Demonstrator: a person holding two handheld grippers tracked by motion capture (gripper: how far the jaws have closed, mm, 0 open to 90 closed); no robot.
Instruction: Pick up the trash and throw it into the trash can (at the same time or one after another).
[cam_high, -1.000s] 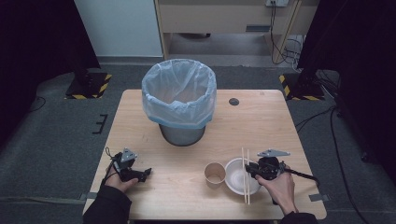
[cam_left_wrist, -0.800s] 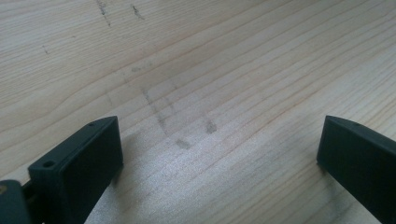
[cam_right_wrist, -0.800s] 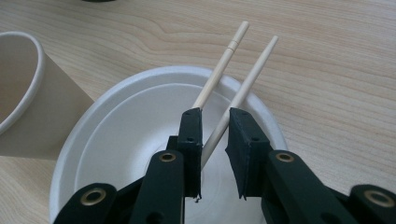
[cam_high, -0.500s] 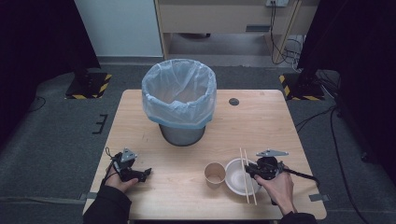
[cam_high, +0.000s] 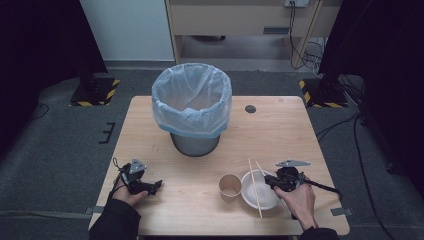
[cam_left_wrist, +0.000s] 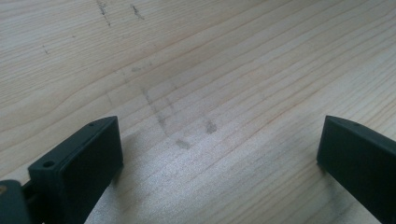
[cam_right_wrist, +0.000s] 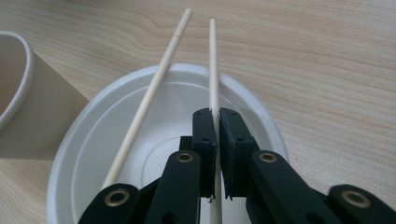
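White bowl (cam_right_wrist: 116, 154) w/ two chopsticks (cam_right_wrist: 154, 88) across it, paper cup (cam_high: 230, 186) beside — lined bin (cam_high: 192, 107) behind.

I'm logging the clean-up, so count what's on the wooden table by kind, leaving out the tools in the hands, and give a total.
Thin pale wooden chopsticks: 2
Round white disposable bowl: 1
Brown paper cup: 1
Grey metal bin lined with a translucent blue plastic bag: 1
Small dark round disc: 1
Total: 6

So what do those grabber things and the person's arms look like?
Each hand-held gripper, left and right, is black with a grey three-cornered plate on top. The jaws are flat black blocks with small screw holes, on arms with brass-coloured rivets. A black cable trails from the right one. The person wears dark sleeves.
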